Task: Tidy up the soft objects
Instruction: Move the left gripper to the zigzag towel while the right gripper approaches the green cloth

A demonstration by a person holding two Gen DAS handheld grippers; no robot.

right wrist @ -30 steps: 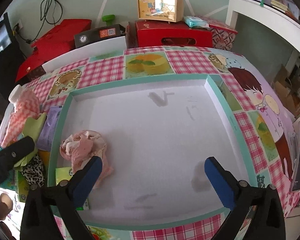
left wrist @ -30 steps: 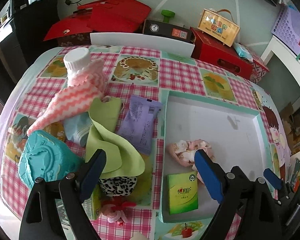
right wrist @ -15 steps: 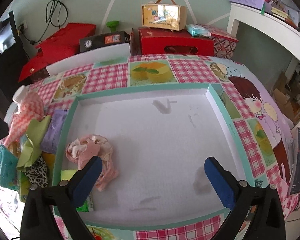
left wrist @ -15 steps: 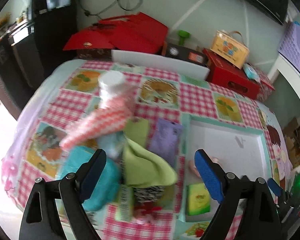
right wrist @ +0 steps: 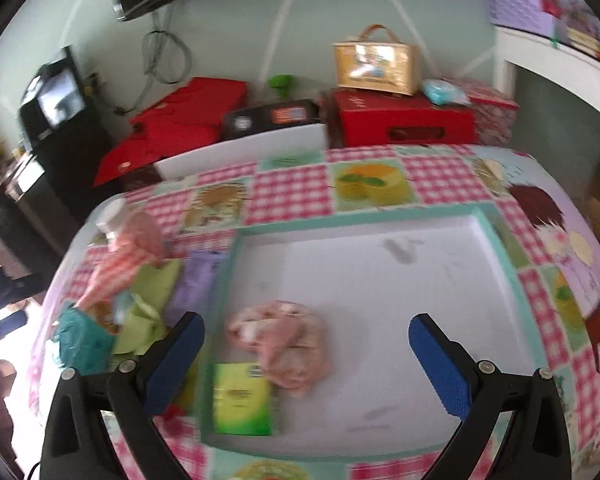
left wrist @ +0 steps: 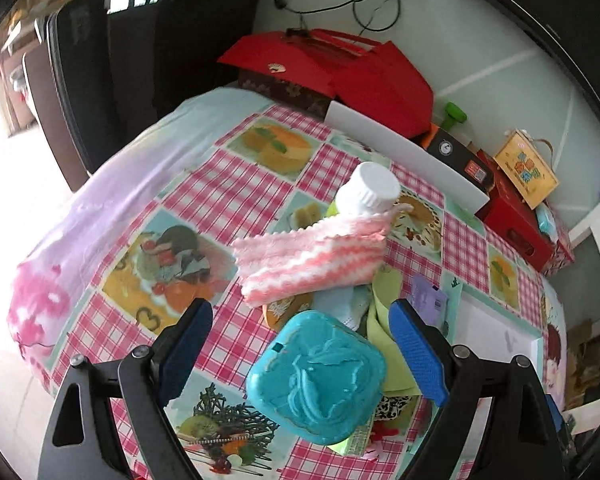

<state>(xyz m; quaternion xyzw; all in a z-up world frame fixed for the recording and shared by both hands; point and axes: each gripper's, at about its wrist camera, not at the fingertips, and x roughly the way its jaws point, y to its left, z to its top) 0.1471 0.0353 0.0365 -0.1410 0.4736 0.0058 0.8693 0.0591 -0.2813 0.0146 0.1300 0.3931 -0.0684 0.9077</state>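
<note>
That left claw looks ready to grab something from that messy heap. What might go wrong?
Two things, likely. The pink-and-white cloth is draped against the white-capped bottle, so tugging it might tip the bottle. Also, the left gripper is open around the teal pouch, which lies on the green cloth and other items; closing there could drag several things at once.

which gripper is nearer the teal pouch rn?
Left. The left gripper hangs open right above the teal pouch, its fingers either side of it. The right gripper is open over the tray, the pouch off to its left.
</note>
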